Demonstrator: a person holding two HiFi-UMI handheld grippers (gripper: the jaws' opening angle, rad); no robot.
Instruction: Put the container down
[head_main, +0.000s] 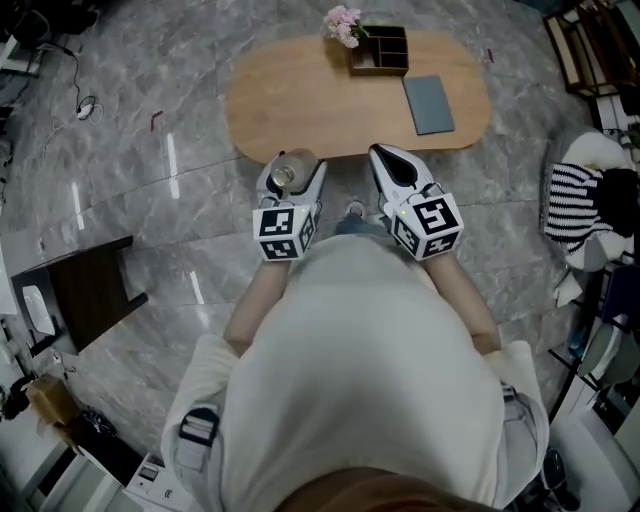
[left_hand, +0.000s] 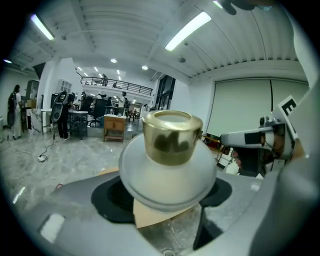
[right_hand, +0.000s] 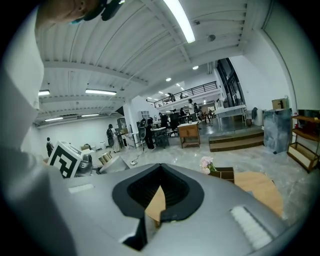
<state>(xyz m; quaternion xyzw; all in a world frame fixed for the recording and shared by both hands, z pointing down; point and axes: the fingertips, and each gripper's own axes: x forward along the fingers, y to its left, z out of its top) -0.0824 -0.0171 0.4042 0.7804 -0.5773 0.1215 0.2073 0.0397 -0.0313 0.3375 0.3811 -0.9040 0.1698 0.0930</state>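
The container (head_main: 292, 170) is a rounded grey-white pot with a gold lid (left_hand: 171, 137). My left gripper (head_main: 290, 178) is shut on it, with the pads on either side of its wide body (left_hand: 167, 175). It is held upright in the air above the near edge of the oval wooden table (head_main: 300, 100). My right gripper (head_main: 393, 160) is beside it on the right, jaws closed together and holding nothing. In the right gripper view, the right gripper (right_hand: 159, 200) shows only a sliver of table between its jaws, and the container (right_hand: 105, 158) is off to the left.
At the table's far side stand a dark compartment box (head_main: 379, 50) and pink flowers (head_main: 344, 24). A grey pad (head_main: 429, 104) lies to the right. A dark low stand (head_main: 90, 290) is on the marble floor at left, and striped cloth (head_main: 575, 205) is at right.
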